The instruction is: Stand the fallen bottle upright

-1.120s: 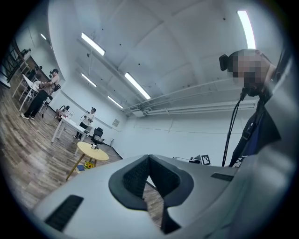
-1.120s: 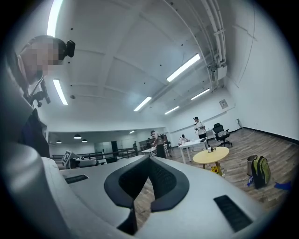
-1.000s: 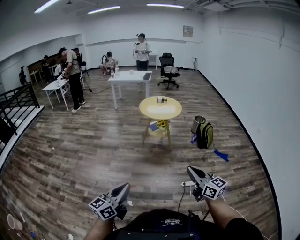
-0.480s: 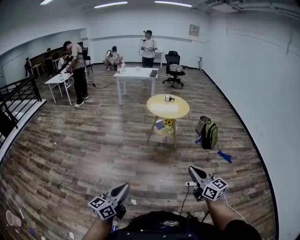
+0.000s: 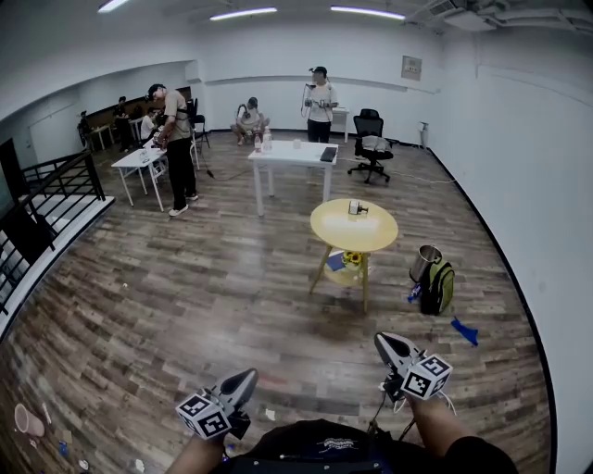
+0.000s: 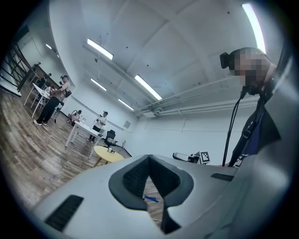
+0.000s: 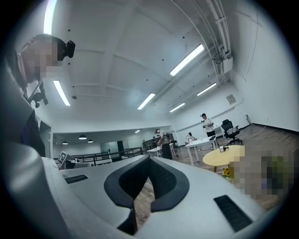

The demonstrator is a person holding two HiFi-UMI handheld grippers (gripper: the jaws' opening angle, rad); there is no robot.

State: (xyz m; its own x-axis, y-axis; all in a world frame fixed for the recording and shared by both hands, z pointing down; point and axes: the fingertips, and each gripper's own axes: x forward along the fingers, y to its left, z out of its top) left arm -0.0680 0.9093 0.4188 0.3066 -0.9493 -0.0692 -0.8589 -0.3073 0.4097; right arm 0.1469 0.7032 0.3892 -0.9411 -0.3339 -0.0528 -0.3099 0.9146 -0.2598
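over wood floor (image 5: 185,296), left gripper (image 5: 246,377), right gripper (image 5: 383,341), fingers closed, empty, backpack (image 5: 438,288) in head view only

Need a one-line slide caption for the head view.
Head view: left gripper and right gripper, both shut and empty, held low over the wood-plank floor, facing the round yellow table ahead.

There are two claws, the left gripper (image 5: 248,375) and the right gripper (image 5: 382,340). Well ahead of the right gripper stands one round yellow table (image 5: 352,229) with one small object (image 5: 357,207) on top. Beside that table are one backpack (image 5: 438,287) and one metal bin (image 5: 425,260). Further ahead are two white tables (image 5: 295,154) and one office chair (image 5: 369,148). Far ahead of the left gripper are at least three persons (image 5: 176,130); others are too small to count. Overhead are three ceiling lights (image 5: 243,14).
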